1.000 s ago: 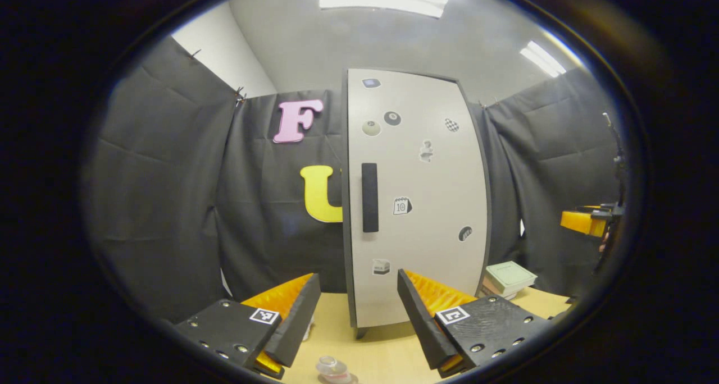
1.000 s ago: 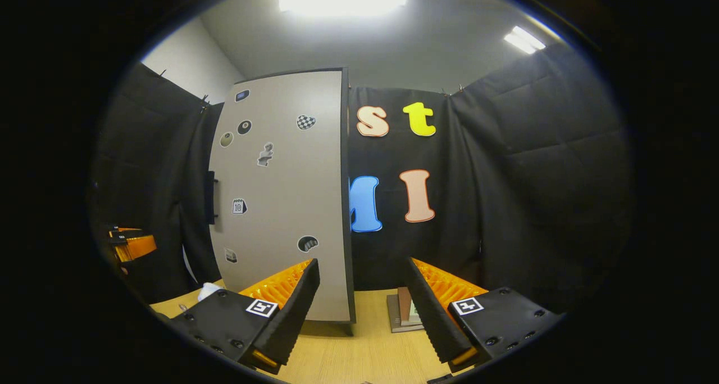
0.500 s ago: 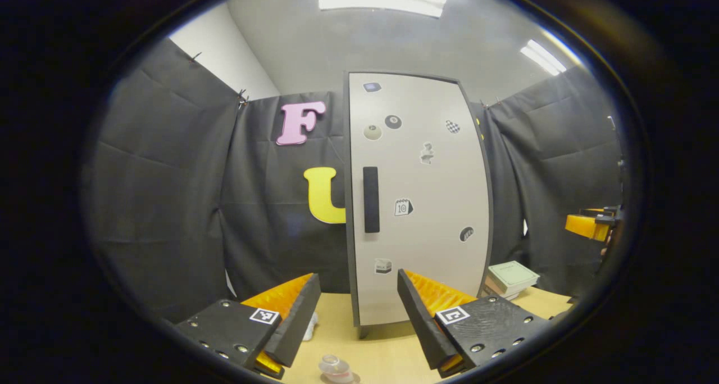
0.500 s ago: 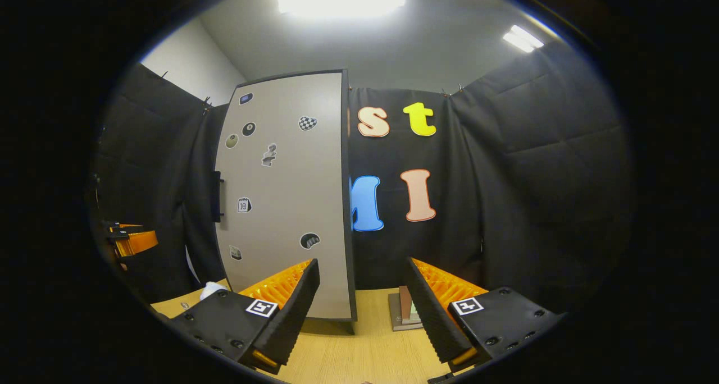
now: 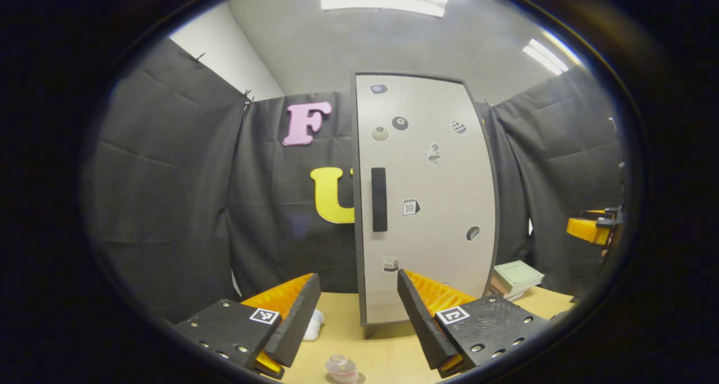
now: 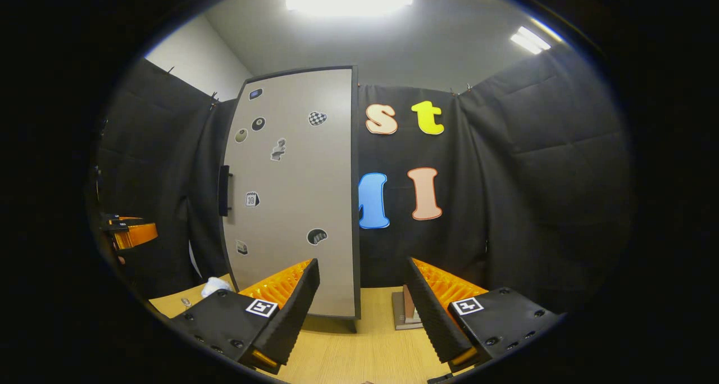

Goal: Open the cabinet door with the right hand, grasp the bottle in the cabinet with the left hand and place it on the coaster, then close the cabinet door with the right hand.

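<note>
I see one flat, matte grey cabinet door (image 5: 427, 204) at twelve o'clock with one bar handle (image 5: 379, 199); my left gripper (image 5: 355, 294) and right gripper (image 6: 362, 280) gape wide, empty.

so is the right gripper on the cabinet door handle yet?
No: in the right gripper view the right gripper is open with nothing between its fingers, well short of the handle on the shut cabinet door.

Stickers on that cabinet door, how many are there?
7 on the cabinet door: one at top left, two round ones below it, a checkered one, a figure, a calendar, one lower right. One more sits partly behind the left gripper's jaws.
</note>
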`<state>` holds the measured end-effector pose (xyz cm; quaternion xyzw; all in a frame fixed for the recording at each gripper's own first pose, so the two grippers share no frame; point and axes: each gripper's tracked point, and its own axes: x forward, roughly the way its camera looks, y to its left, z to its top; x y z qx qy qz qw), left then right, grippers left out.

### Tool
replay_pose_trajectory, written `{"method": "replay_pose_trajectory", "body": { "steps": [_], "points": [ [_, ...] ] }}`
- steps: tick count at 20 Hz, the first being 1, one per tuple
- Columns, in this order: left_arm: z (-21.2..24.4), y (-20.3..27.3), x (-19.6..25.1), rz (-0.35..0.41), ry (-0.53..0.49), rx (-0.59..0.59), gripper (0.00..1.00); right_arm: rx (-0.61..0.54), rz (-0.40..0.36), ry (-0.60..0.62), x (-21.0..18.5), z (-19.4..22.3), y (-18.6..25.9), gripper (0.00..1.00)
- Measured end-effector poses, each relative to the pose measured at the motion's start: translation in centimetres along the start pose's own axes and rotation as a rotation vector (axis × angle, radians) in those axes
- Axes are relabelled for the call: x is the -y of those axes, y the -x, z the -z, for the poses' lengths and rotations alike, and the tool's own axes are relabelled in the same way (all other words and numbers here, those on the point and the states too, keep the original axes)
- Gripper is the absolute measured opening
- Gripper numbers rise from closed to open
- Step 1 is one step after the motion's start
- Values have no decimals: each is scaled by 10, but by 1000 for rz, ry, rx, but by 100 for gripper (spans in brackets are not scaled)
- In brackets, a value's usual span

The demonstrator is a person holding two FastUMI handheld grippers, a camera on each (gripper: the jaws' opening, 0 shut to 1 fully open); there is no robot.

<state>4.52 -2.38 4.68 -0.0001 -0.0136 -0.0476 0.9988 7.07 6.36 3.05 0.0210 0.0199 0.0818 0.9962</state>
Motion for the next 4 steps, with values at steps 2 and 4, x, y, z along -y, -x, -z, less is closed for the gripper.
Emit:
{"method": "replay_pose_trajectory", "body": {
  "steps": [2,4],
  "points": [
    [-1,0,0,0,-2,0,84,-7,3,-9,1,1,2,98],
    [0,2,0,-1,-6,0,84,-8,7,-8,2,0,1,98]
  ]
}}
